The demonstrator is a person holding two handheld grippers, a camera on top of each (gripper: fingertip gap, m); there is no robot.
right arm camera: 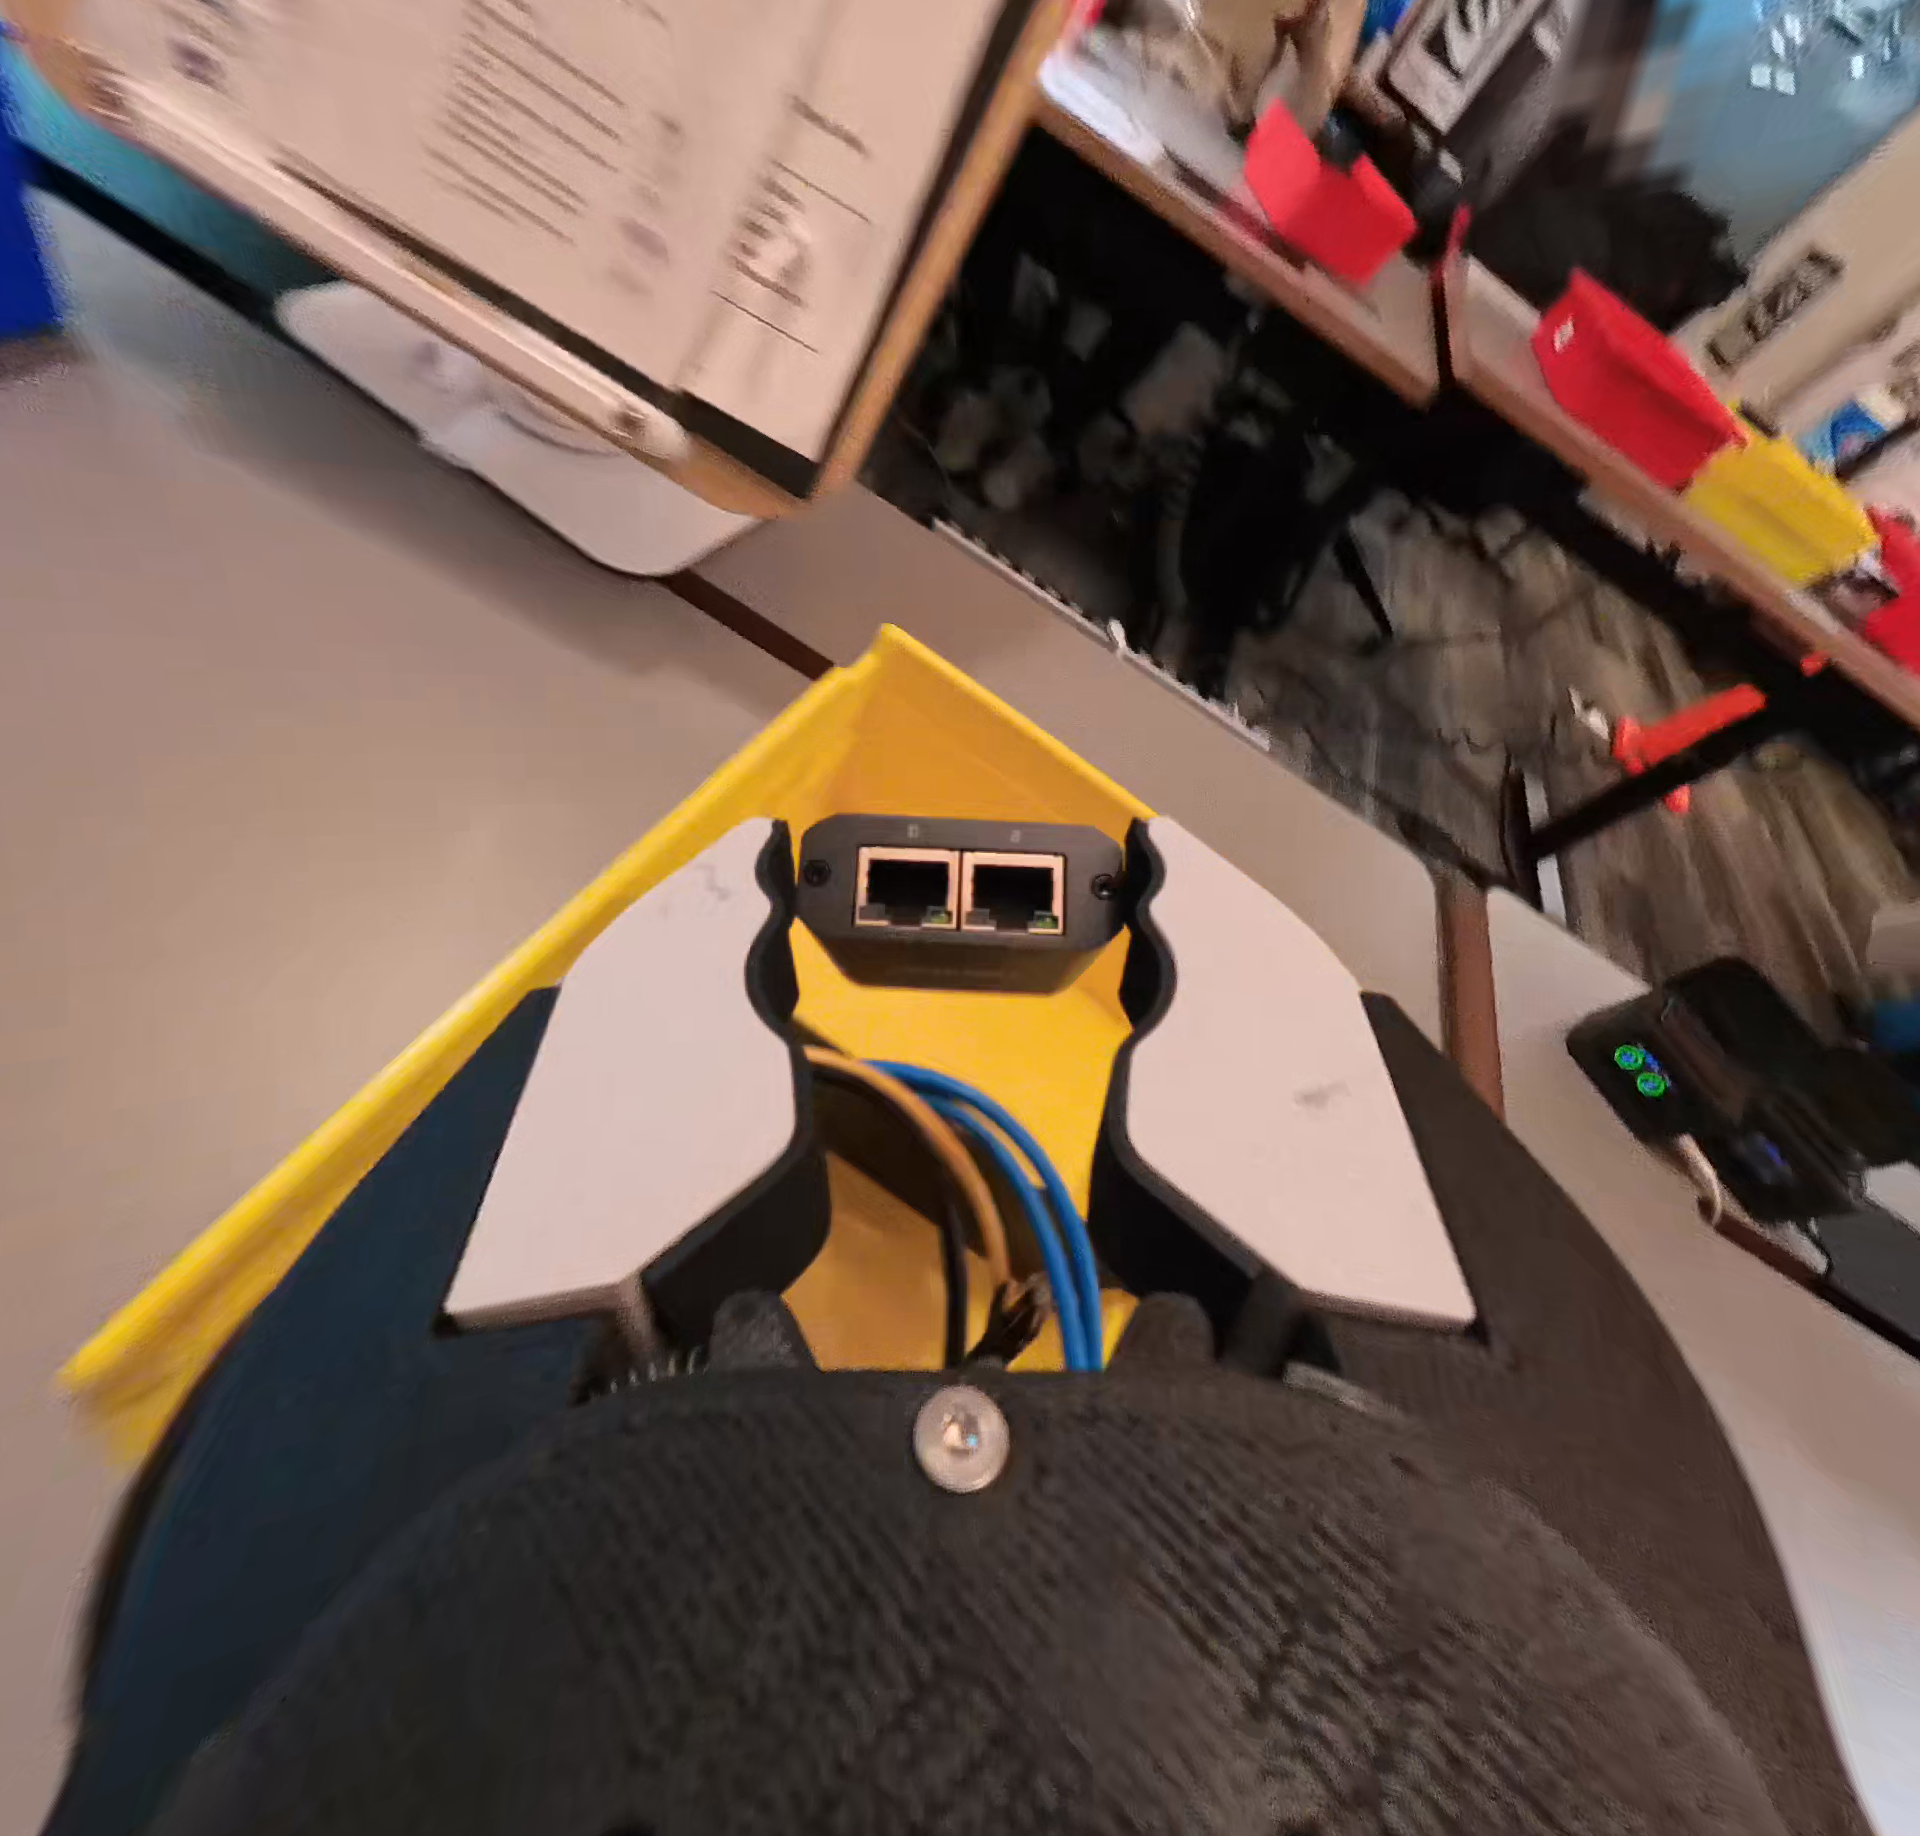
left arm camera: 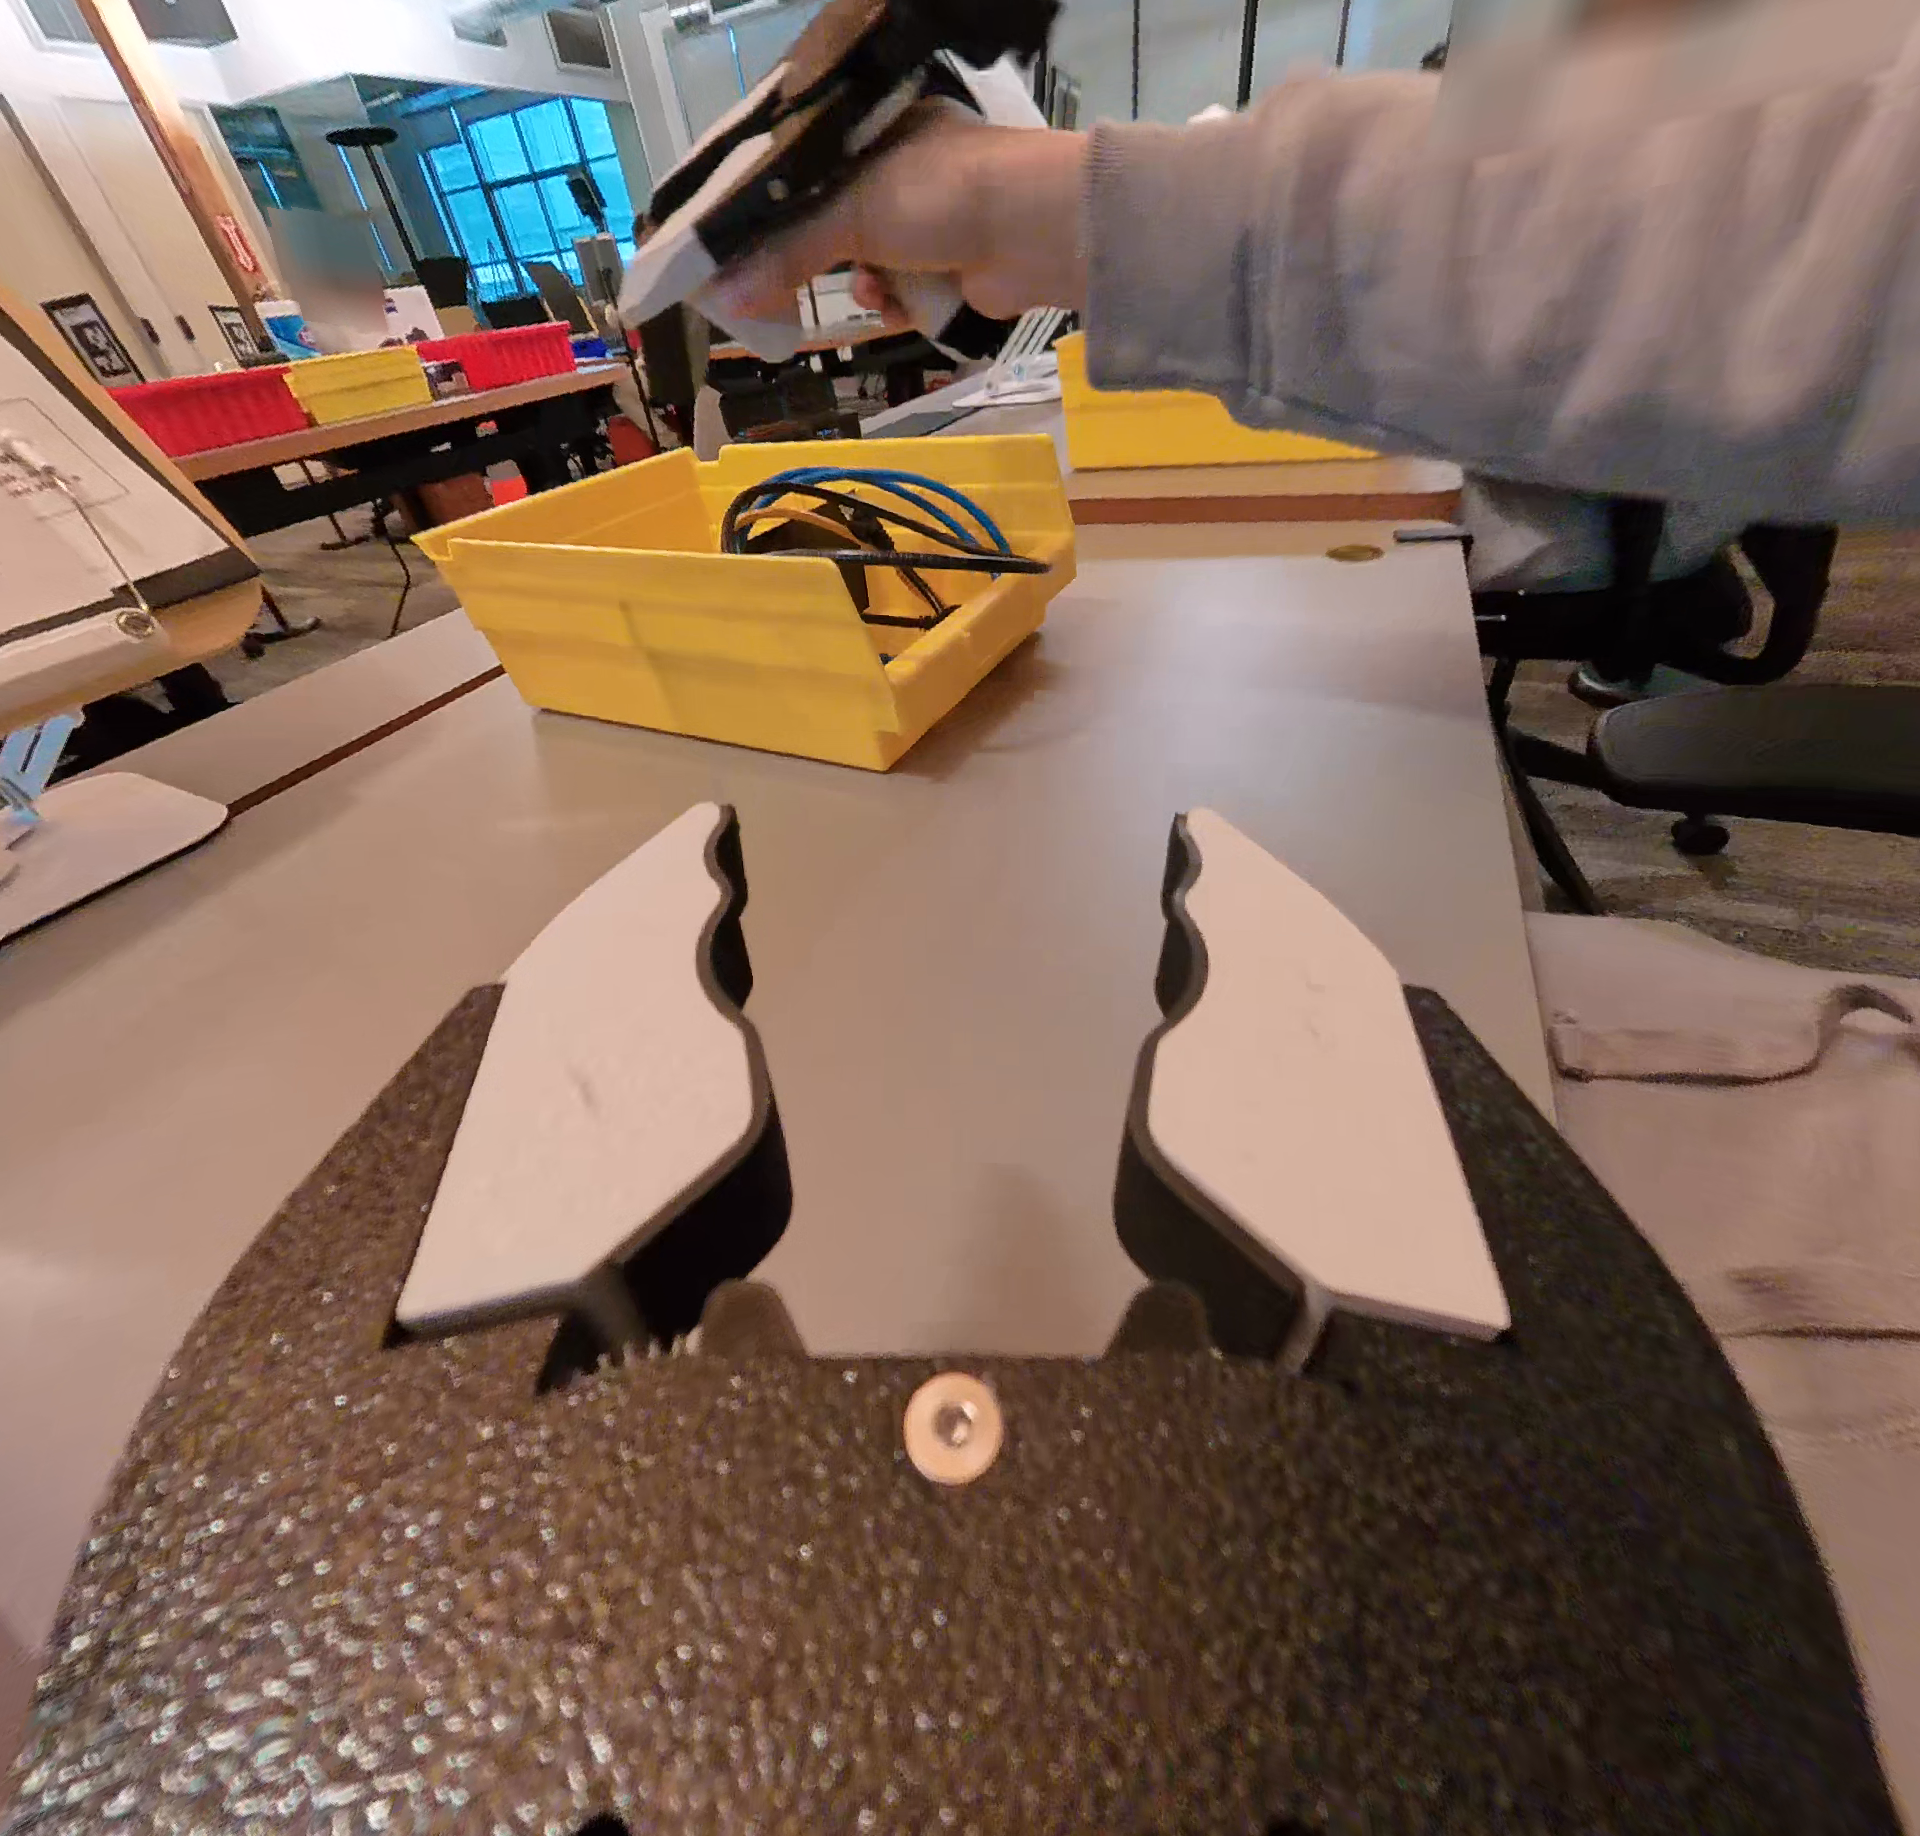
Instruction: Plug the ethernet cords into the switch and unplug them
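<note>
Right gripper (right arm camera: 958,877) inside bin (right arm camera: 520,965) corner.

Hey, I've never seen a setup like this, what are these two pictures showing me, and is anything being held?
There is no robot: a person holds a hand-held gripper in each hand, each with its own camera. The left wrist view shows the left gripper, open and empty over a grey table, facing a yellow bin of coiled ethernet cords. The right gripper shows above that bin. Its own view looks down into the bin, fingers either side of a black switch with two empty ports; whether it grips is unclear.
</note>
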